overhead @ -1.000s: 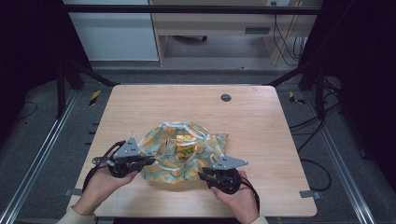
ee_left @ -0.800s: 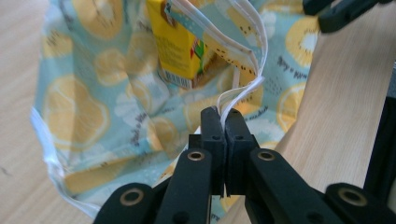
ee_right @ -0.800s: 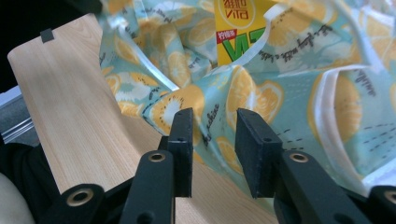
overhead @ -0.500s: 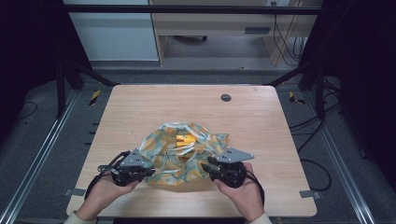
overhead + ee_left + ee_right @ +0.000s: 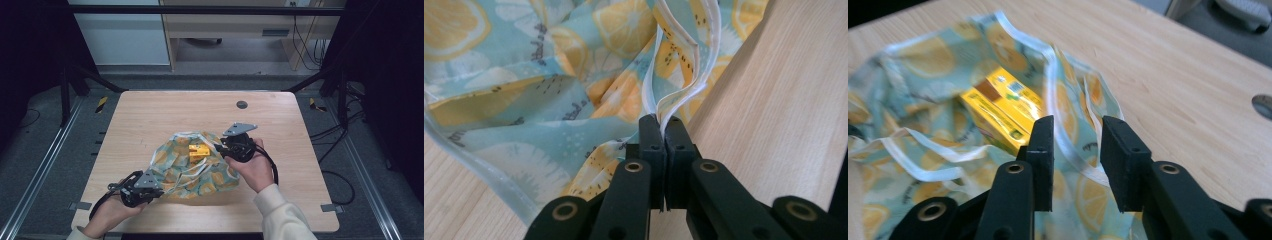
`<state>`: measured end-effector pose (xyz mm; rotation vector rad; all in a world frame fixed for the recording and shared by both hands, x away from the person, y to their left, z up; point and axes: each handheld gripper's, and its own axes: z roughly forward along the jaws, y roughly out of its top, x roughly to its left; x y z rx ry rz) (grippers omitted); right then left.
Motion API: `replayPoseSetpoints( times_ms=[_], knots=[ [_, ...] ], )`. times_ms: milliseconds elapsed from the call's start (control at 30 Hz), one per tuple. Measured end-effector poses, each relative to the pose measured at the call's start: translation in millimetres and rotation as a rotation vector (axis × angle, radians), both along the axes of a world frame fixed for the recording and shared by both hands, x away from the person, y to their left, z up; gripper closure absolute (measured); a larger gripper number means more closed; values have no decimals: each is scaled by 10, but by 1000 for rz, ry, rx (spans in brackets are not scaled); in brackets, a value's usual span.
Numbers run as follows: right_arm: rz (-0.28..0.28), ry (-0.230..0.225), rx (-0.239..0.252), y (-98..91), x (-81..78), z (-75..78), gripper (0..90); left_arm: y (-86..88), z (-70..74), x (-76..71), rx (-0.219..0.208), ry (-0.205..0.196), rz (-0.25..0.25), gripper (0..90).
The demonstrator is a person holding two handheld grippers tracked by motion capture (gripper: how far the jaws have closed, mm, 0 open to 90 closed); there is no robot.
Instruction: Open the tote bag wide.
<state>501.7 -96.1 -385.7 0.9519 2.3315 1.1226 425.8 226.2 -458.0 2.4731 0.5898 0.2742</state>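
Note:
A cloth bag printed with lemons lies on the table, its mouth open. Inside it rests a yellow carton, also in the right gripper view. At the bag's near left corner my left gripper is shut on the bag's white-trimmed edge, which rises from between the jaws of that gripper. My right gripper is at the bag's far right rim. Its jaws have just been opening and stand apart, with the bag's rim lying loose between them.
The wooden table has a dark round grommet near its far edge, right of centre. Bare wood lies behind and to both sides of the bag. Metal frame rails and cables run along the floor on both sides.
My right gripper has lifted from the bag's near right side and moved away to its far right rim. The left gripper has sunk toward the table's near edge, still gripping the trim.

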Motion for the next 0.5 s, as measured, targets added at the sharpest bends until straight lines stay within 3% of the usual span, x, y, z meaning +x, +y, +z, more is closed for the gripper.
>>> replayPoseSetpoints(
  times_ms=[133,267,333,467,500],
  knots=[
    [16,32,-7,18,13,-100,574,31,-34,32,7,8,9,890],
    [35,55,-49,40,-36,-198,491,28,-53,45,8,9,16,889],
    [31,61,-73,33,-29,-230,552,24,-54,41,6,7,19,889],
    [17,69,-71,-18,39,-248,830,20,-59,48,10,7,18,889],
    [17,69,-71,-18,39,-248,830,20,-59,48,10,7,18,889]
  ],
)
